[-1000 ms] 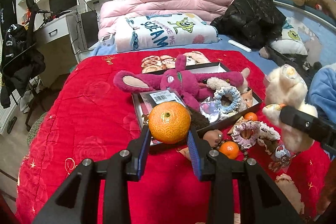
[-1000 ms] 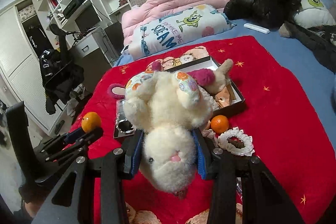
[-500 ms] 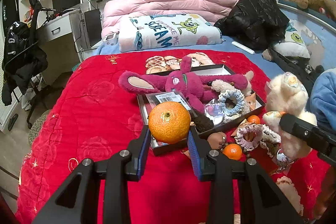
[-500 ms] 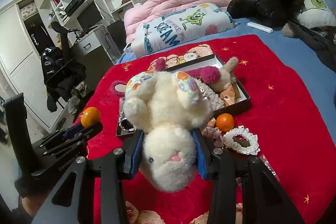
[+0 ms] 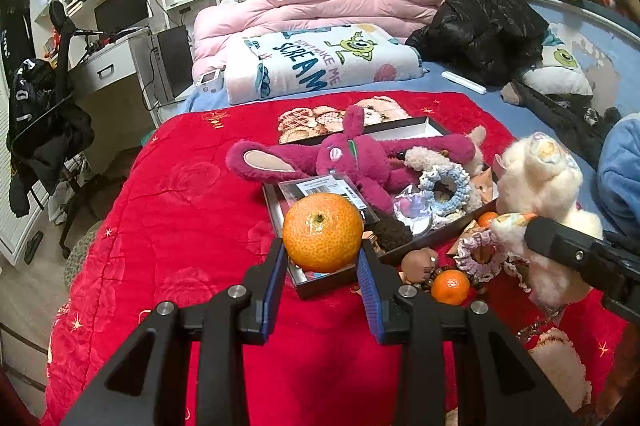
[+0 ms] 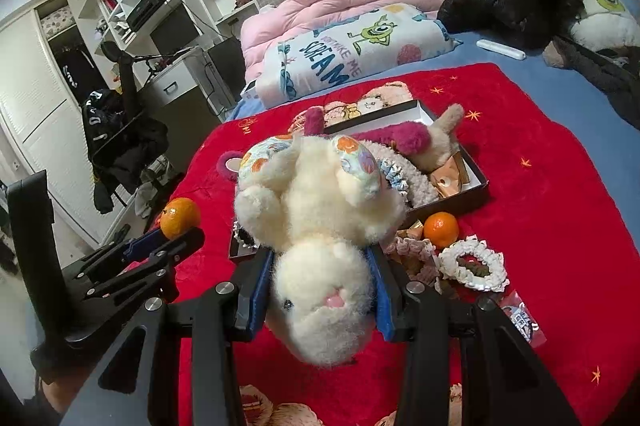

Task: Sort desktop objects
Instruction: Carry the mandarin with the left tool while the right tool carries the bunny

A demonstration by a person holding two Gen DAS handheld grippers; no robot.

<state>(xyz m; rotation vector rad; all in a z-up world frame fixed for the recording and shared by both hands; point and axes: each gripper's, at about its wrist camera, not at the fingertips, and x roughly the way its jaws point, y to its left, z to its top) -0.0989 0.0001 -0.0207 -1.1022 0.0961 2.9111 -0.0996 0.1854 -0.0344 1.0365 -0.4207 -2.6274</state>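
My left gripper (image 5: 322, 258) is shut on an orange mandarin (image 5: 322, 232), held above the near corner of a black box (image 5: 340, 280) on the red blanket. The same mandarin (image 6: 180, 218) shows at the left of the right wrist view. My right gripper (image 6: 320, 258) is shut on a cream plush toy (image 6: 320, 226), head toward the camera, lifted over the blanket; the plush toy (image 5: 540, 186) also appears at the right of the left wrist view. Inside the box lie a magenta plush rabbit (image 5: 352, 158), a blue scrunchie (image 5: 444, 186) and other small items.
Loose on the red blanket (image 5: 180, 206) beside the box are two small mandarins (image 5: 450, 286) (image 6: 441, 229), a white frilly scrunchie (image 6: 474, 260), a pink scrunchie (image 5: 480, 254) and a brown bead string. Folded quilts, a black jacket (image 5: 480, 22) and a desk (image 5: 112, 66) lie beyond.
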